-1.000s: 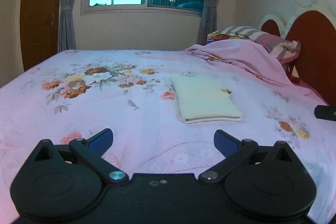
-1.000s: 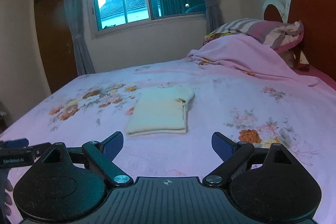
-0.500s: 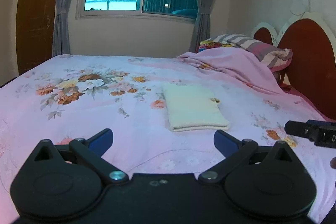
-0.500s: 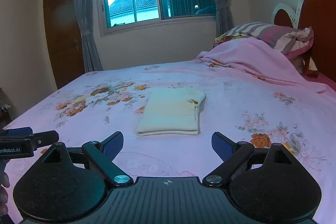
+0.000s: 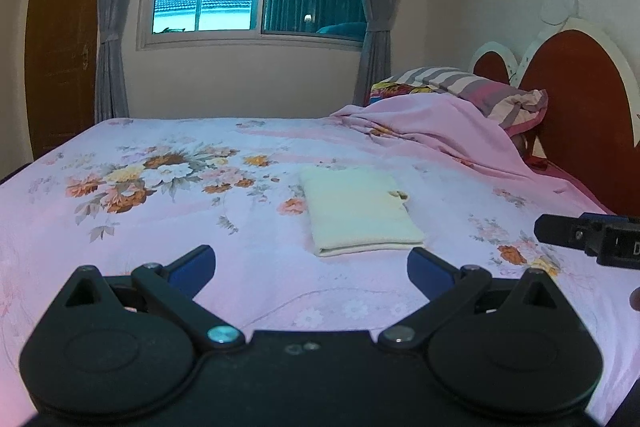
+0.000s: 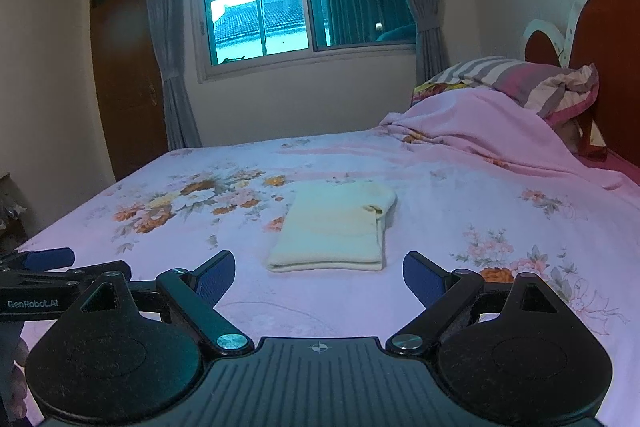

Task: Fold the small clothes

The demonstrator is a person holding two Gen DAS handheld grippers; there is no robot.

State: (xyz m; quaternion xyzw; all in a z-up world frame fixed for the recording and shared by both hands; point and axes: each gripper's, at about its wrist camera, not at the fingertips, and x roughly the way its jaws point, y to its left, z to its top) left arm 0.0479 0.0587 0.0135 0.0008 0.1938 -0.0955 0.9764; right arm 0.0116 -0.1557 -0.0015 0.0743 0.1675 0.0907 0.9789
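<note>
Right gripper (image 6: 319, 277) hangs spread wide and empty, as does the left gripper (image 5: 311, 265). The folded cream knit garment (image 6: 334, 229) lies flat on the pink floral bedsheet (image 6: 460, 195) just ahead of both, long axis pointing away, slightly nearer the right.

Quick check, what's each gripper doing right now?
Left gripper: open, holding nothing.
Right gripper: open, holding nothing; folded cream garment lies ahead on the bed.

Soft cream cloth garment (image 5: 360, 211), matt floral bedsheet (image 5: 160, 227)
</note>
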